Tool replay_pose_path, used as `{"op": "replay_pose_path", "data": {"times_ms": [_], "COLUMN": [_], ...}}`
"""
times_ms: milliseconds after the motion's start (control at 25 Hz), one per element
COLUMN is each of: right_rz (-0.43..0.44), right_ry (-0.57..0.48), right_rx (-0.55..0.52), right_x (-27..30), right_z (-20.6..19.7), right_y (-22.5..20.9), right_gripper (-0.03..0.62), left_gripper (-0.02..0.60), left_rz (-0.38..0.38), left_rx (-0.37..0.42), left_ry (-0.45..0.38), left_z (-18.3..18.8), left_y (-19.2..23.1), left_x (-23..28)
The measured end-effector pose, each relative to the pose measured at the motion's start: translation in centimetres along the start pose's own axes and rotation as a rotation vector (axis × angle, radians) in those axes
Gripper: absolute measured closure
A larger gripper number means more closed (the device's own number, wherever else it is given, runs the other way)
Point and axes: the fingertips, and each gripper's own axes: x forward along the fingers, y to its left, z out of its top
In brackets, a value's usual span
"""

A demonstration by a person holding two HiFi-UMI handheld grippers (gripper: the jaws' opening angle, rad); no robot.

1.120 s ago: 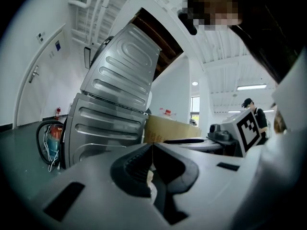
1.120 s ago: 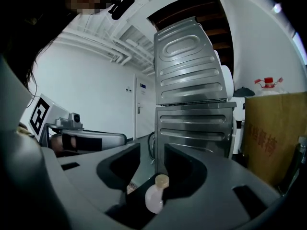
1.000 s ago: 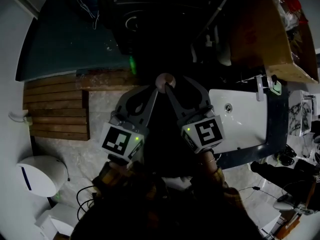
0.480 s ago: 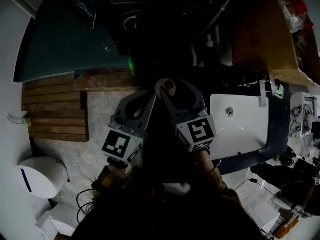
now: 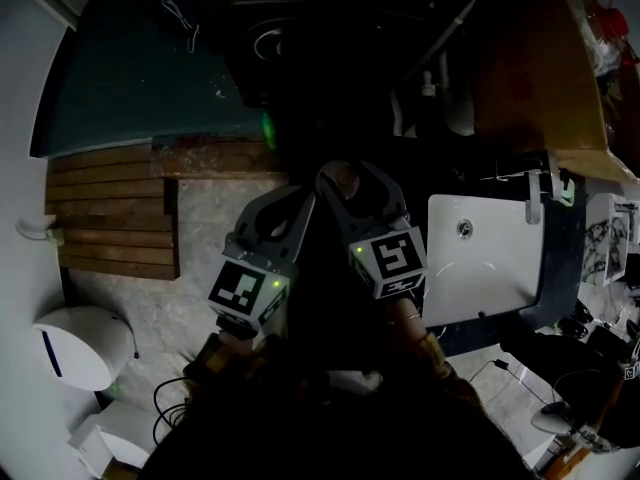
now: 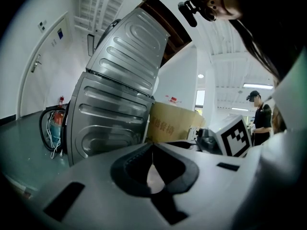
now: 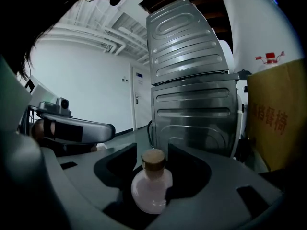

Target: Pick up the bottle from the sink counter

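Two tools: left tool (image 6: 152,144) clenched; right tool (image 7: 153,150) released, jaws just opening, bottle (image 7: 152,189) between; steel machines (image 7: 192,85), cardboard box (image 7: 280,114) ahead.

The pink bottle (image 7: 152,188) is shining smooth like glass, with a corky, dull top (image 7: 154,158). The big machine (image 7: 192,99) far behind is gleaming as ridged metal. The brown box (image 7: 278,114) on the right is looking like dull cardboard.

Bottle (image 5: 343,178) between right gripper's (image 5: 337,173) just-opened jaws
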Motion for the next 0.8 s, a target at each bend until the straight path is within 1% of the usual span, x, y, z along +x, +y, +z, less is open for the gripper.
{"op": "replay_pose_path", "data": {"times_ms": [440, 800], "right_rz": [-0.009, -0.016], "right_ry": [0.037, 0.018], "right_rx": [0.000, 0.007], "right_x": [1.2, 1.4], "right_z": [-2.1, -2.3], "right_y": [-0.4, -0.7], "right_gripper": [0.402, 0.402], "left_gripper": [0.560, 0.560], "left_rz": [0.015, 0.041], "left_rx": [-0.015, -0.007], "left_ry": [0.018, 0.010], "left_z": [-0.8, -0.5], "left_y": [0.5, 1.3], "left_x": [-0.3, -0.6]}}
